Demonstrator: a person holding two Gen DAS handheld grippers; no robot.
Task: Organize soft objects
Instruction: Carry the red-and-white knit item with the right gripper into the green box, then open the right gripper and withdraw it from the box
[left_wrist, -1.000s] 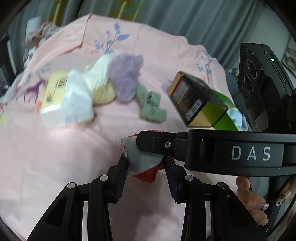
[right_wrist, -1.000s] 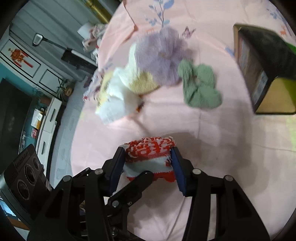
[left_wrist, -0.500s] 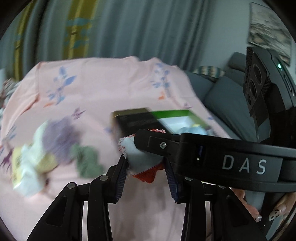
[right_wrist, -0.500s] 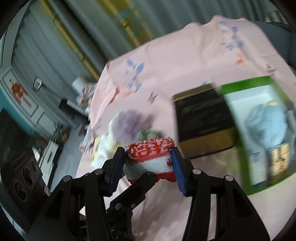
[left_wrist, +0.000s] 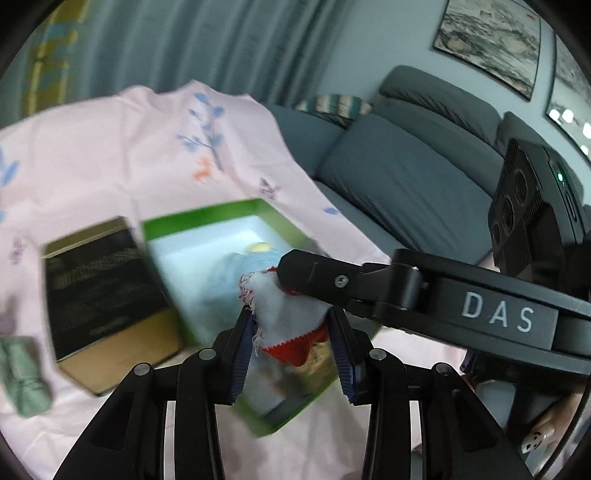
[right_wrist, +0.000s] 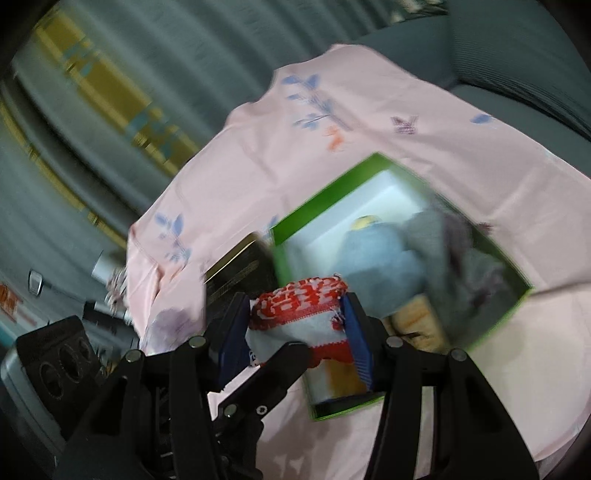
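Note:
Both grippers are shut on one folded red-and-white knitted cloth (left_wrist: 291, 317), held from opposite sides in the air; it also shows in the right wrist view (right_wrist: 299, 314). My left gripper (left_wrist: 293, 332) and my right gripper (right_wrist: 295, 325) hold it just in front of an open green box (left_wrist: 199, 218), seen too in the right wrist view (right_wrist: 325, 195). The box holds a light blue soft item (right_wrist: 380, 258) and grey and purple soft items (right_wrist: 454, 251).
A black and gold box (left_wrist: 107, 291) stands left of the green box on the pink floral sheet (left_wrist: 110, 147). A green sock bundle (left_wrist: 22, 376) lies at far left. A grey sofa (left_wrist: 399, 166) stands to the right, curtains behind.
Both grippers swung right with the cloth, from over the pile of soft items to in front of the green box. The grip on the cloth is unchanged.

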